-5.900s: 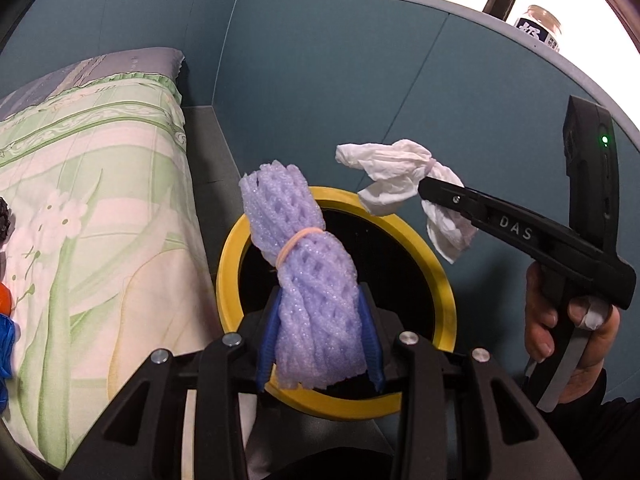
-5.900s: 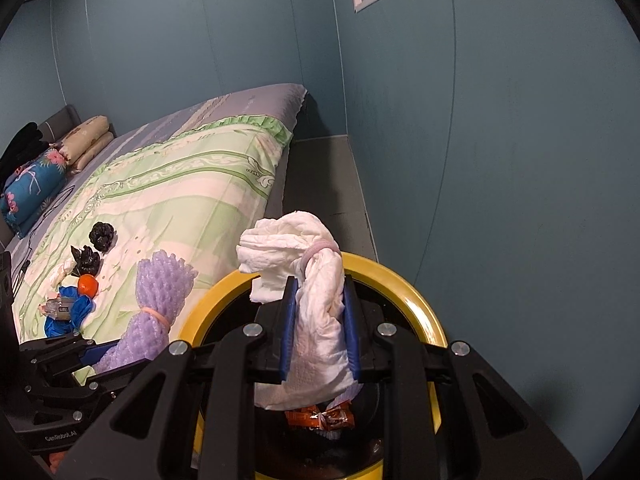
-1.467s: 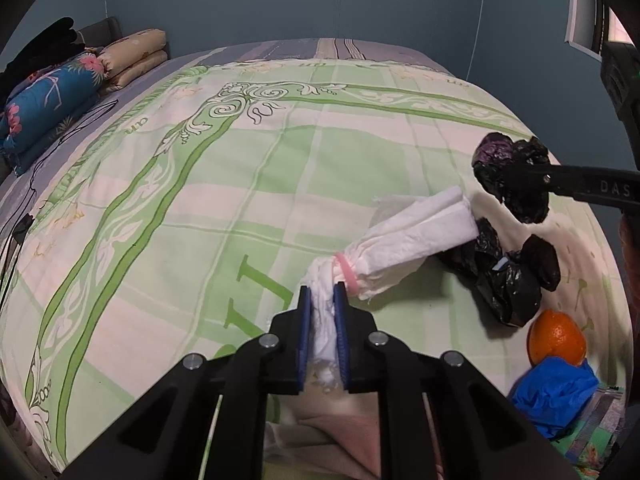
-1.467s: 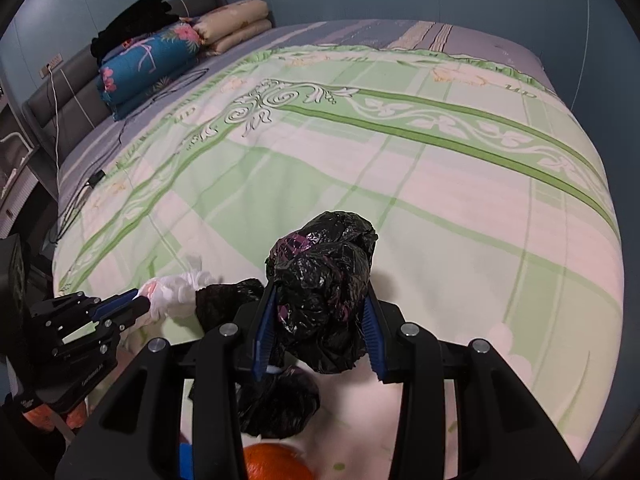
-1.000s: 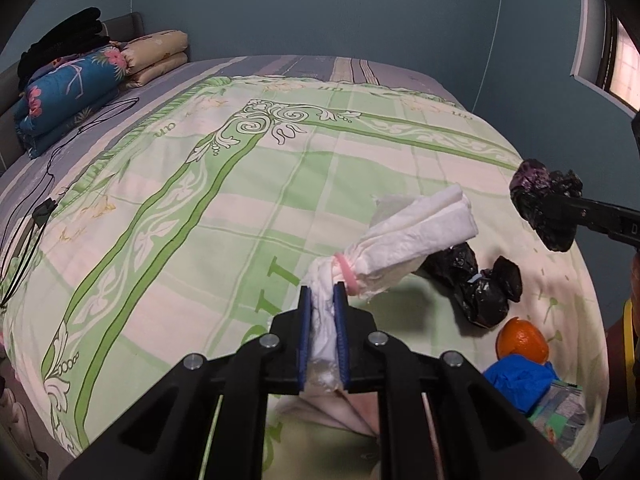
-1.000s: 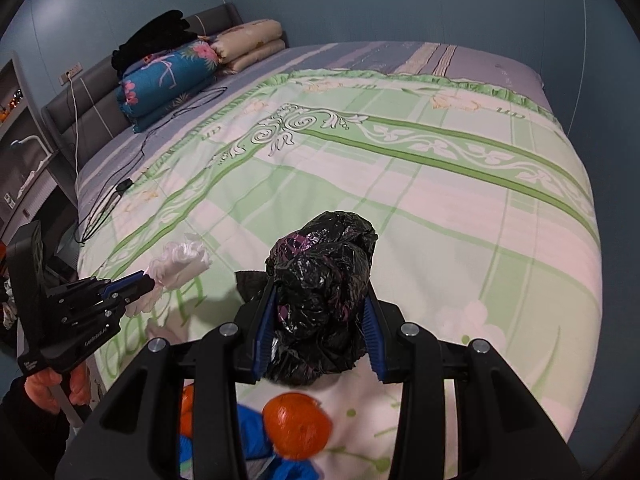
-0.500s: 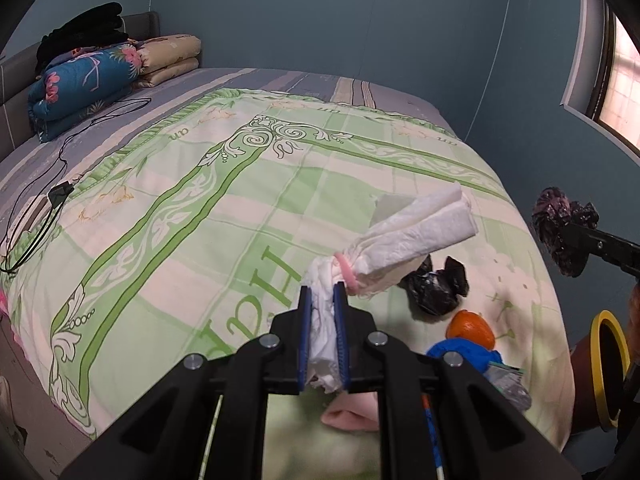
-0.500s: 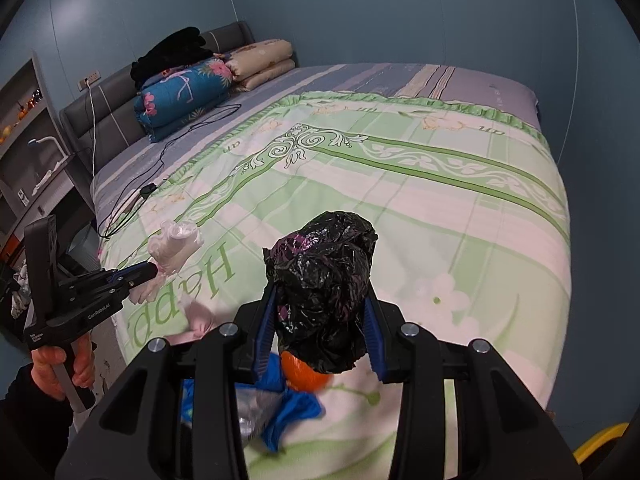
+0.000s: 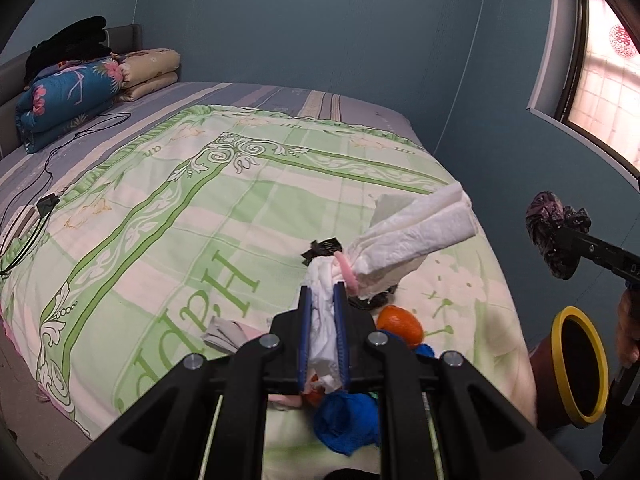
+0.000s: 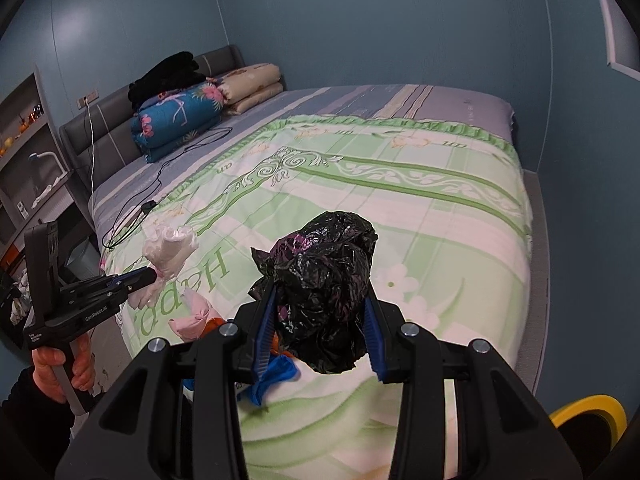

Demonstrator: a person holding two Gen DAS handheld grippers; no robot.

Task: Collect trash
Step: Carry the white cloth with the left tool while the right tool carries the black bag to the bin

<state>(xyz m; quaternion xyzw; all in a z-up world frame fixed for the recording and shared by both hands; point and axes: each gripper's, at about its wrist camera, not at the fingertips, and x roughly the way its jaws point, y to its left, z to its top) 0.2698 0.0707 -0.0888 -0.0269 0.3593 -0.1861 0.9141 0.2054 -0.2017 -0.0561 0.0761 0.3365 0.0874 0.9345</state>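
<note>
While the left gripper [image 9: 323,312] pinches a white tissue bundle [image 9: 404,244], the right gripper [image 10: 320,320] clamps a black bag [image 10: 324,288]; yellow-rimmed bin [image 9: 580,364] at four o'clock.

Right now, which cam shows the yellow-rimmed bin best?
Left wrist: the yellow-rimmed bin shows its whole rim and dark opening beside the bed. The right wrist view catches only a rim arc at the bottom corner.
</note>
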